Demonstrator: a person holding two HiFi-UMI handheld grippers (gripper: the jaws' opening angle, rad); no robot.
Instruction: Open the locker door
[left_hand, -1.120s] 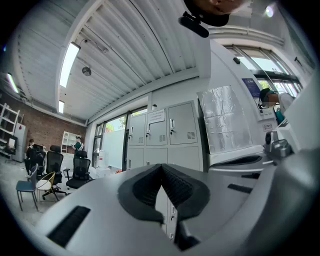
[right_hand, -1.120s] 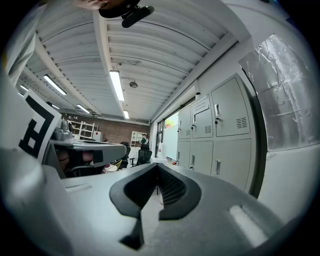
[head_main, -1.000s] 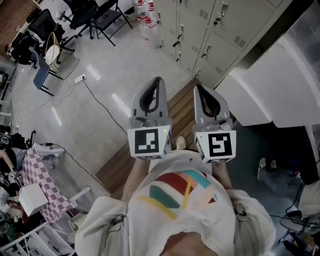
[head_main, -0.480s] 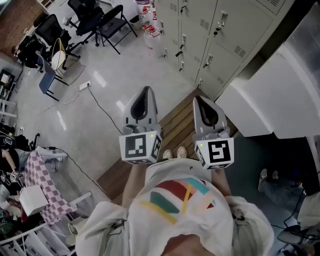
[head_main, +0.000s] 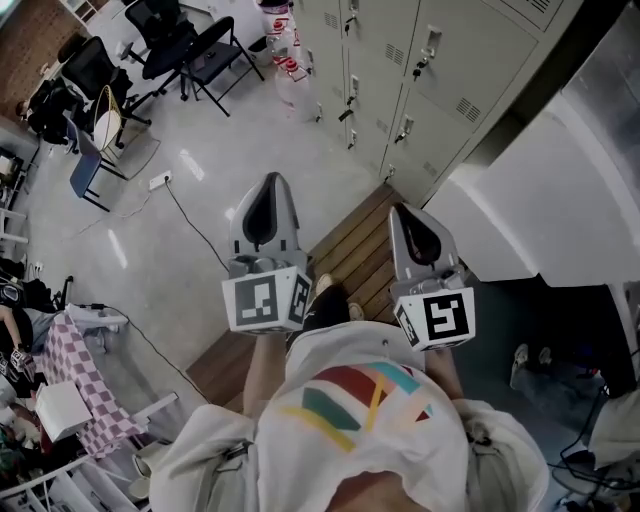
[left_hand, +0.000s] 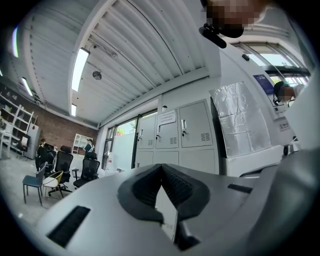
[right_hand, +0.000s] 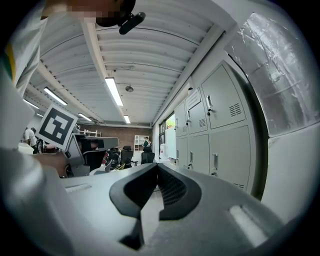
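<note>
Nearest the camera, the person's white printed shirt (head_main: 350, 420) fills the lower edge of the head view, with both forearms reaching forward from it. Left gripper (head_main: 268, 185): jaws fully together, ribbed pads meeting, nothing between them. Right gripper (head_main: 402, 212): jaws likewise pressed together and empty. The two grippers are held side by side, apart from each other, and both point towards the lockers. Below them a dark shoe (head_main: 325, 300) stands on a strip of wooden decking (head_main: 350, 250) that runs up to the foot of the lockers. Left of the decking's edge lies pale polished floor (head_main: 150, 240), crossed by a black cable (head_main: 200, 215), with a checked cloth (head_main: 70, 350) near the floor's left edge. Further off, a grey locker bank (head_main: 375, 60) stands along the upper right edge of the floor; all visible locker doors (head_main: 470, 50) are shut, and both grippers are well apart from them. A large white housing (head_main: 530, 190) stands just beside the near end of the bank. Farthest, black office chairs (head_main: 200, 40) stand at the floor's upper left corner.
</note>
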